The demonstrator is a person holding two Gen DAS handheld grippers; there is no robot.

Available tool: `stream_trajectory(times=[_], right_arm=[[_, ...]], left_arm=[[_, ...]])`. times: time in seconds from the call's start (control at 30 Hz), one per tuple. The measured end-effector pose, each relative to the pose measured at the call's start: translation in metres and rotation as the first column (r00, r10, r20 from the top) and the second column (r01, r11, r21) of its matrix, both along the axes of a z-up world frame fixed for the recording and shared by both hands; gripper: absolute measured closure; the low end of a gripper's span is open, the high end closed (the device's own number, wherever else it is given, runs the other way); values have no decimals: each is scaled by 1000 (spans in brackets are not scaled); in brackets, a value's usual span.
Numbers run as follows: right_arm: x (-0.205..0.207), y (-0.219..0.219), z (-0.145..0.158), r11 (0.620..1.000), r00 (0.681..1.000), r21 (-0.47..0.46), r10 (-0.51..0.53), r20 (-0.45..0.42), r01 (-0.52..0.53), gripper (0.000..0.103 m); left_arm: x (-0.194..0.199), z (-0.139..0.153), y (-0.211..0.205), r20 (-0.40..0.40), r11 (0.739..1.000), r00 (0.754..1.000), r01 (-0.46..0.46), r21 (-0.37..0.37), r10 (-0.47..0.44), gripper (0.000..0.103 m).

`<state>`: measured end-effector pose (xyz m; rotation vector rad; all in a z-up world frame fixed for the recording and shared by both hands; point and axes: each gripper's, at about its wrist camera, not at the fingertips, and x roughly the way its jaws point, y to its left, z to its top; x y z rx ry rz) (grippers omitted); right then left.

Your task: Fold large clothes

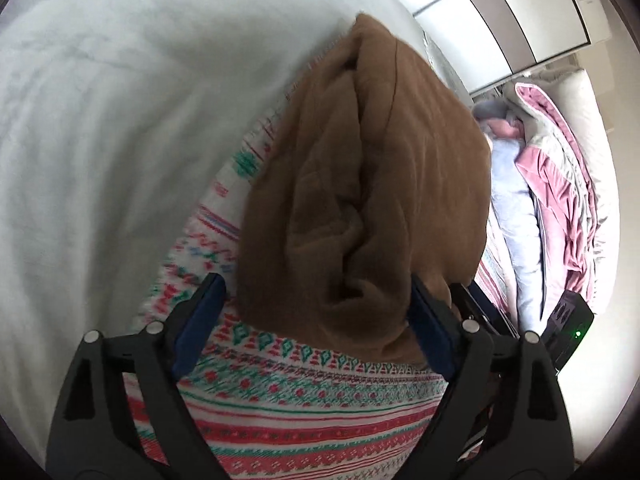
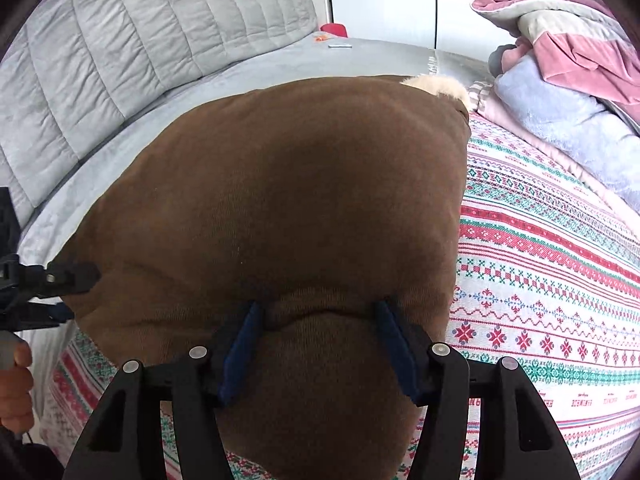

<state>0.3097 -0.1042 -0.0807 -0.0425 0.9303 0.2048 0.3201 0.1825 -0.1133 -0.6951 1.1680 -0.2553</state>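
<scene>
A folded brown garment (image 1: 360,180) lies on a bedspread (image 1: 300,420) patterned in red, green and white. My left gripper (image 1: 316,284) stands open around its near end: the right finger (image 1: 430,328) rests against the fabric and the left finger (image 1: 202,316) is clear of it. In the right wrist view the brown garment (image 2: 280,184) fills the middle, with cream lining (image 2: 436,84) showing at its far corner. My right gripper (image 2: 318,306) is shut on a thick fold at its near edge. The left gripper (image 2: 80,292) sits at the garment's left edge, held by a hand (image 2: 16,380).
A pink and grey quilt (image 2: 560,32) and a lavender blanket (image 2: 560,132) are piled at the far right of the bedspread (image 2: 540,280). A grey quilted headboard (image 2: 120,60) stands on the left, with a small red object (image 2: 334,29) beyond. White wardrobe doors (image 1: 500,8) are behind.
</scene>
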Motion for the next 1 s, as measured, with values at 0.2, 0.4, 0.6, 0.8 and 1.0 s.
stream_trajectory(times=[0.2,0.4,0.6,0.8,1.0], right_arm=[[-6,0,2,1000,1000,20,-10,22,9,42],[-9,-5,10,995,998,76,59,19,-60,37],[6,-55,34,961,996,267,86,-23,-77,23],[65,-140,18,848,984,509,-75,-164,150,17],[133,-164,-8,758,964,615,-68,-259,218,17]], left_arm=[[4,11,-26,47,987,998,28,159,-36,23],[6,6,-19,41,992,999,-11,128,6,29],[5,2,-12,58,994,998,-10,112,4,23],[10,4,-23,76,990,997,-3,144,-8,23],[11,3,-23,87,990,996,0,142,-13,23]])
